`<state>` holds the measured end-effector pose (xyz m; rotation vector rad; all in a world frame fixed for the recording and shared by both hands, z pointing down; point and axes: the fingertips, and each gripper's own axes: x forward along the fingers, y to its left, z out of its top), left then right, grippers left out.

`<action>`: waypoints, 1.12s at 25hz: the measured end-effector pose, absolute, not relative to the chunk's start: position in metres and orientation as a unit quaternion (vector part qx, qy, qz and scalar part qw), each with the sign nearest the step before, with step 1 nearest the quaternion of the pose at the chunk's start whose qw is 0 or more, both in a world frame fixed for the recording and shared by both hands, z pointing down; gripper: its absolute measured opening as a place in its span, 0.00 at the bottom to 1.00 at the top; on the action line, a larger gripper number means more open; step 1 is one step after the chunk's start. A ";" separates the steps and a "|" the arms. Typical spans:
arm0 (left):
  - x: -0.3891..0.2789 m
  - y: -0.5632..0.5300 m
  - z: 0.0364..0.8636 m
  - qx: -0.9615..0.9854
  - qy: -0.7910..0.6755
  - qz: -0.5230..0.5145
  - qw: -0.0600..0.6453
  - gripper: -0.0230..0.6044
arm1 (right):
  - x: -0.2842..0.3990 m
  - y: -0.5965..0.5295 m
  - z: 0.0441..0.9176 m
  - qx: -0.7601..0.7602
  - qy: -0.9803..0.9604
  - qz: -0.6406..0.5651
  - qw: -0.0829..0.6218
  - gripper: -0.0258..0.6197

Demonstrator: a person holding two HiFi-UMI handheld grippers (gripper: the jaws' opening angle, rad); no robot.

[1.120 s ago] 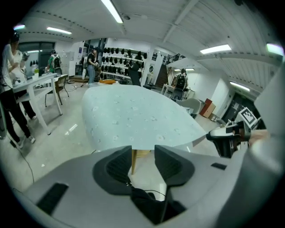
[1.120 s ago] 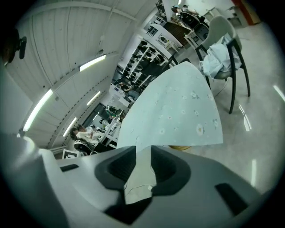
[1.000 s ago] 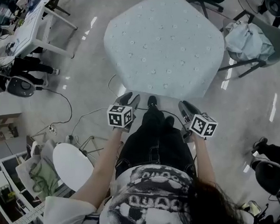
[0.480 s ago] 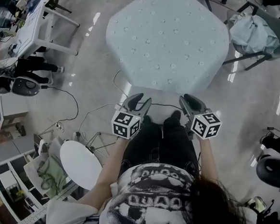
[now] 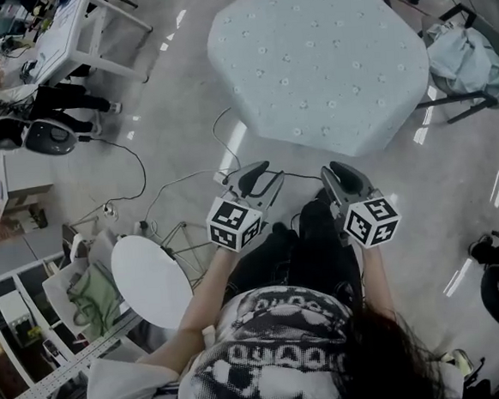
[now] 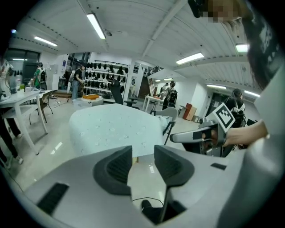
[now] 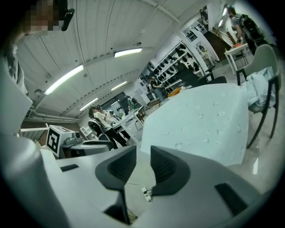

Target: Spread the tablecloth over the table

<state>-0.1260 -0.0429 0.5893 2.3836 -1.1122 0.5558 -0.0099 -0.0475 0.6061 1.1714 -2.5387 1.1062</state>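
Nearest, the left gripper [image 5: 259,176] and right gripper [image 5: 344,175] hang side by side before the person's legs. Each has its jaws a little apart with nothing between them. Past a cable [image 5: 225,145] on the floor, well apart from both, the tablecloth [image 5: 320,60] hides the bench wholly. It lies flat on top and drapes over every edge in view. The spreading looks done; at most some straightening is left.

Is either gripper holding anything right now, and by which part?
Nothing is held: the left gripper and right gripper both stand open and empty, short of the tablecloth.
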 end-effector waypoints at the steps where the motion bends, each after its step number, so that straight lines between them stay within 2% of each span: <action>1: -0.132 -0.037 0.588 0.864 -0.405 0.198 0.223 0.29 | -0.017 -0.044 0.604 0.386 -0.845 0.364 0.069 0.17; 6: -0.166 -0.004 0.580 0.867 -0.411 0.188 0.209 0.28 | -0.055 -0.019 0.588 0.372 -0.859 0.345 0.071 0.17; 9: -0.184 0.021 0.575 0.872 -0.410 0.186 0.193 0.23 | -0.078 0.001 0.576 0.367 -0.870 0.321 0.076 0.14; 17: -0.230 0.094 0.560 0.879 -0.412 0.178 0.158 0.20 | -0.139 0.066 0.552 0.360 -0.888 0.271 0.091 0.08; 23: -0.247 0.132 0.551 0.882 -0.416 0.167 0.145 0.12 | -0.153 0.103 0.535 0.366 -0.895 0.232 0.100 0.02; 28: -0.244 0.146 0.538 0.890 -0.411 0.145 0.134 0.08 | -0.150 0.117 0.522 0.380 -0.897 0.204 0.094 0.02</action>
